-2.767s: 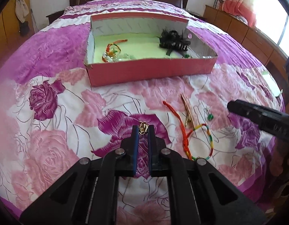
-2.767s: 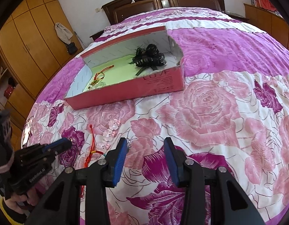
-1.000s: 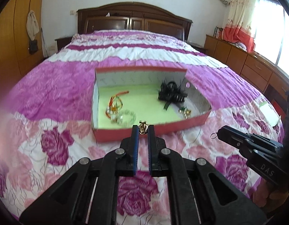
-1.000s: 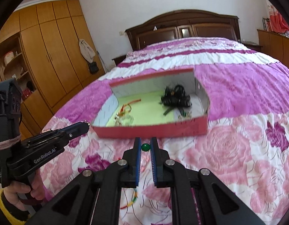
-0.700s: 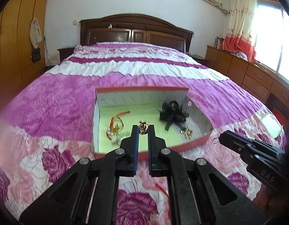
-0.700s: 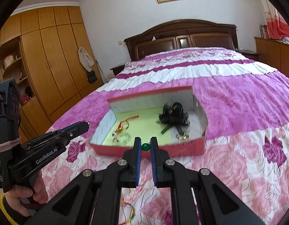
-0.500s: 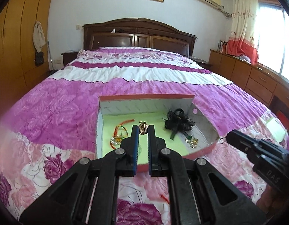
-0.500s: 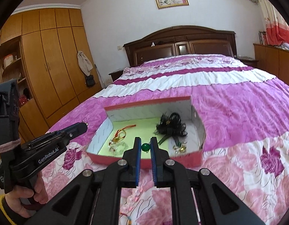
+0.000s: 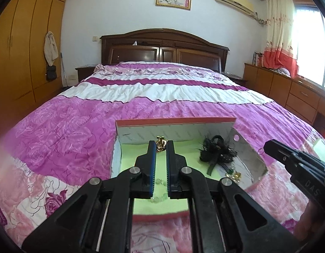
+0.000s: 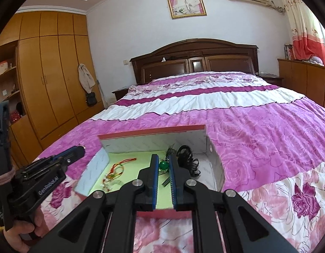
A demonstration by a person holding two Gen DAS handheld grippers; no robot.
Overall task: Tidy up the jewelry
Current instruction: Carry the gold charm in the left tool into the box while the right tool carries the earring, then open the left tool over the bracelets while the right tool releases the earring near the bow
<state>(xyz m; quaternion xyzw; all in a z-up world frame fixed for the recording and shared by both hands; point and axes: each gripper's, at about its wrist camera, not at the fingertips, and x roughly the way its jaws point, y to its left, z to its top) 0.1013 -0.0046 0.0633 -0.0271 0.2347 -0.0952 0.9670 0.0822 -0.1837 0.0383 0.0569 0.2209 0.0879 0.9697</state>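
Observation:
A red box point(image 9: 175, 121) with a green floor lies open on the bed. My left gripper point(image 9: 161, 145) is shut on a small gold trinket point(image 9: 161, 143) and holds it above the box floor. My right gripper point(image 10: 163, 164) is shut on a green bead point(image 10: 163, 165), also over the box point(image 10: 154, 132). Inside lie a black hair clip point(image 9: 216, 152), a gold and green piece point(image 9: 234, 174), a clear bead string point(image 9: 160, 198) and a red braided cord point(image 10: 118, 168). The right gripper shows at the right of the left wrist view point(image 9: 270, 146).
The bed's pink and purple floral quilt point(image 9: 63, 147) spreads all around the box. A wooden wardrobe point(image 10: 50, 80) stands to the left, low drawers point(image 9: 299, 97) to the right, the headboard point(image 9: 162, 48) at the far end.
Both grippers have risen and moved forward with their pieces, from the quilt in front of the box to over its inside. The right gripper shut on the green bead early on.

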